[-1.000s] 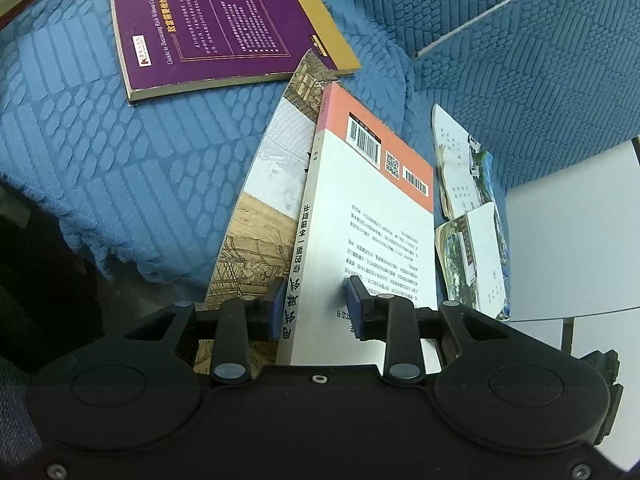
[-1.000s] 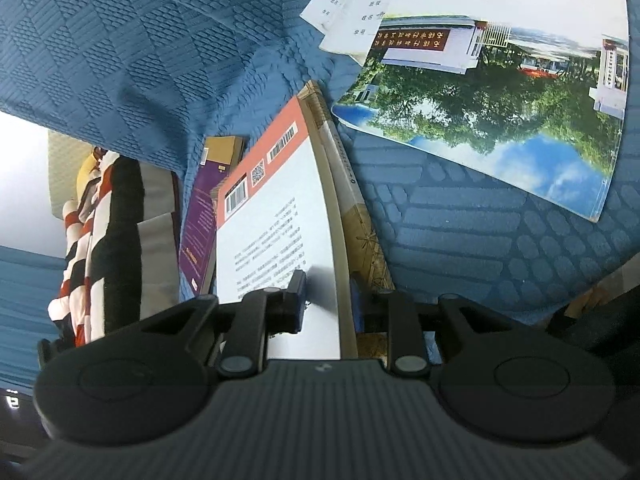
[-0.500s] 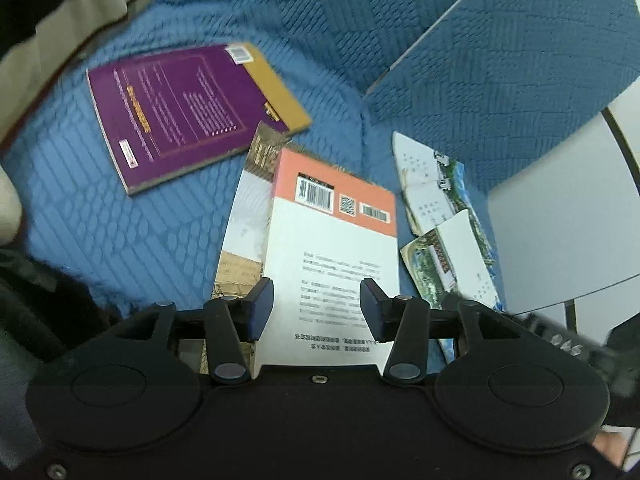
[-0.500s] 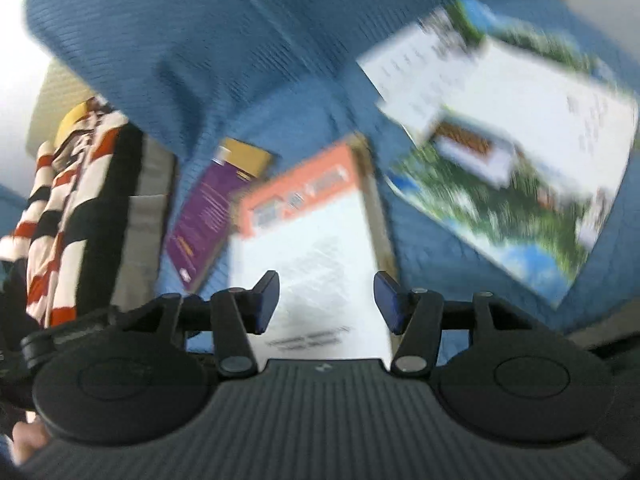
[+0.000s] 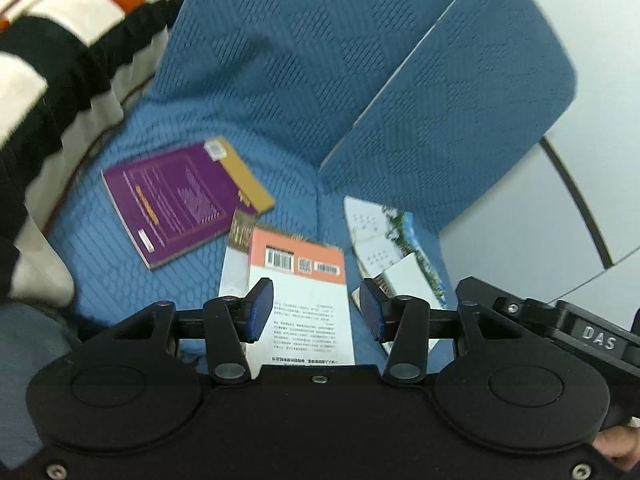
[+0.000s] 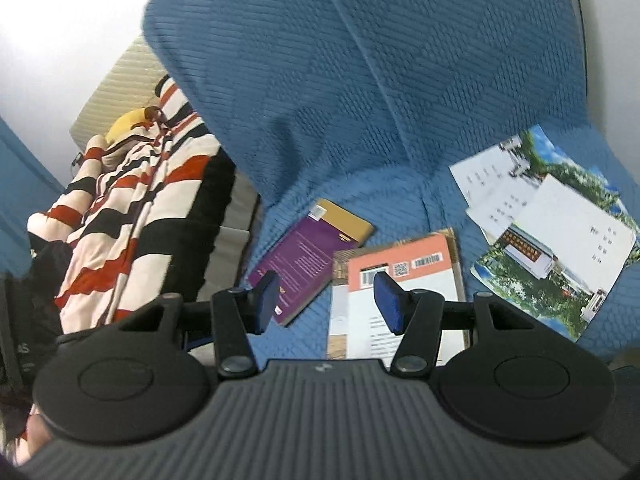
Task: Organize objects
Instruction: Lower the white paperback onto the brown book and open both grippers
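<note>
On the blue sofa seat [image 5: 100, 264], nearest the cameras, the orange-and-white book [image 5: 304, 304] lies flat, back cover up, squarely on top of a tan illustrated book [image 5: 239, 236] whose edge peeks out along its left side and top corner; the two look like the start of a pile. The left gripper [image 5: 316, 310] hangs above that pair with its blue pads spread and nothing between them, and the right gripper [image 6: 326, 302] hangs over the same spot, likewise released and empty (neither touches a cover). Just beyond, to the left, the purple book [image 5: 180, 200] lies alone at an angle, apart from the stack, probably a candidate to be gathered. To the right of the stack the photo booklets [image 6: 556, 248] overlap loosely, fanned out near the seat's edge, not yet squared up. Farther back rise the blue quilted back cushions [image 5: 304, 60], and off to the left a striped red, black and white blanket [image 6: 132, 216] is heaped beside the sofa.
</note>
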{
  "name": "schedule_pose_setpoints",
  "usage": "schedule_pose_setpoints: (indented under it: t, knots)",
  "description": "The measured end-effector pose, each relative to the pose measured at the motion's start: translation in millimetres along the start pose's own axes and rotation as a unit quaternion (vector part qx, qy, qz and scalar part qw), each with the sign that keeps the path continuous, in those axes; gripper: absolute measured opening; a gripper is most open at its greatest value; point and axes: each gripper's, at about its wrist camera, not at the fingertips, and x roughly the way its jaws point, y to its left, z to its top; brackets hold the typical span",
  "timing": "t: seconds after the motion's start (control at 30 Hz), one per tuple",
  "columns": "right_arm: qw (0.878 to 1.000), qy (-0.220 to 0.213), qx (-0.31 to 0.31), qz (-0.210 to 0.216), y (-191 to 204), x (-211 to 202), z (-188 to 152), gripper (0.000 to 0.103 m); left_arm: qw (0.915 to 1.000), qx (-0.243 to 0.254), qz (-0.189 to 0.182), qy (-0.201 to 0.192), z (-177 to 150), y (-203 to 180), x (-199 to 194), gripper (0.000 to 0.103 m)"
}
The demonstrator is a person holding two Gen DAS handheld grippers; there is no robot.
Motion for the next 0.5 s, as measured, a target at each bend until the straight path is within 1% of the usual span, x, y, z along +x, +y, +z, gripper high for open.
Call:
schedule_pose_setpoints:
  t: [0.07, 0.13, 0.2, 0.37, 0.43, 0.5]
  knots:
    - [1.0, -0.007, -0.006, -0.001, 10.1, -8.2, -3.6, 0.056, 0.9998, 0.014, 0.003, -0.017, 0.7, -4.3, -18.1, 0.045]
    - [1.0, -0.01, -0.01, 0.0, 19.2, -15.3, -8.9, 0.056, 0.9993, 0.021, -0.003, -0.03, 0.4, -5.2, -35.1, 0.046]
    - [1.0, -0.012, -0.01, 0.003, 26.8, -21.3, -14.8, 0.056, 0.9988, 0.028, -0.007, -0.041, -1.0, -5.6, -49.3, 0.047]
    - [1.0, -0.009, -0.012, 0.007, 42.4, -27.8, -34.7, 0.056, 0.9968, 0.051, 0.0, -0.061, -7.2, -5.5, -79.3, 0.05]
    - [1.0, -0.011, -0.01, -0.001, 46.8, -29.1, -42.4, 0.056, 0.9961, 0.058, -0.001, -0.067, -11.4, -2.2, -89.6, 0.056]
    - [1.0, -0.008, -0.008, -0.006, 52.0, -28.6, -49.8, 0.057, 0.9952, 0.065, 0.002, -0.073, -15.9, 0.9, -98.5, 0.059]
